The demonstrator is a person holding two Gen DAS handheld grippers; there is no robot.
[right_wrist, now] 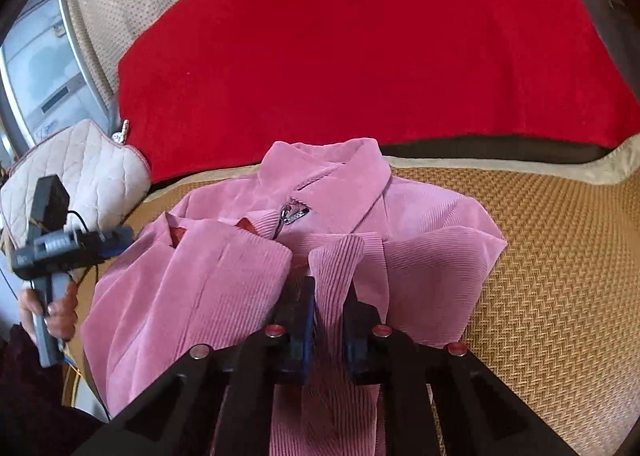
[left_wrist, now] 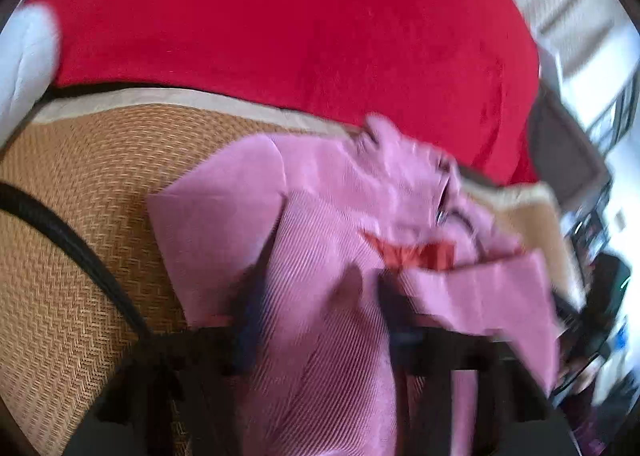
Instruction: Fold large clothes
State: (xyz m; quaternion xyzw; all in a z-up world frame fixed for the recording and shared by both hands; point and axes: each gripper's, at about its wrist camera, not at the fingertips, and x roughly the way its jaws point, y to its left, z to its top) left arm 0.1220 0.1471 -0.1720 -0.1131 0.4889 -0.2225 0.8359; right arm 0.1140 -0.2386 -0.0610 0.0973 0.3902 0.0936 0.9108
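A pink corduroy jacket (right_wrist: 340,216) lies on a woven straw mat (right_wrist: 560,256), collar toward the red blanket, both sleeves folded in over the front. My right gripper (right_wrist: 330,296) is shut on the ribbed cuff of a sleeve (right_wrist: 338,256) at the jacket's middle. In the left wrist view, which is blurred by motion, my left gripper (left_wrist: 320,296) is open just above the jacket (left_wrist: 320,236), fingers (left_wrist: 252,296) wide apart with cloth under them. The left gripper also shows in the right wrist view (right_wrist: 116,238), held in a hand beside the jacket's left edge.
A red blanket (right_wrist: 360,36) covers the bed beyond the mat. A quilted white pillow (right_wrist: 80,168) lies at the left, next to the blanket. A black cable (left_wrist: 80,248) crosses the mat in the left wrist view. Furniture stands off the bed's edge (left_wrist: 592,216).
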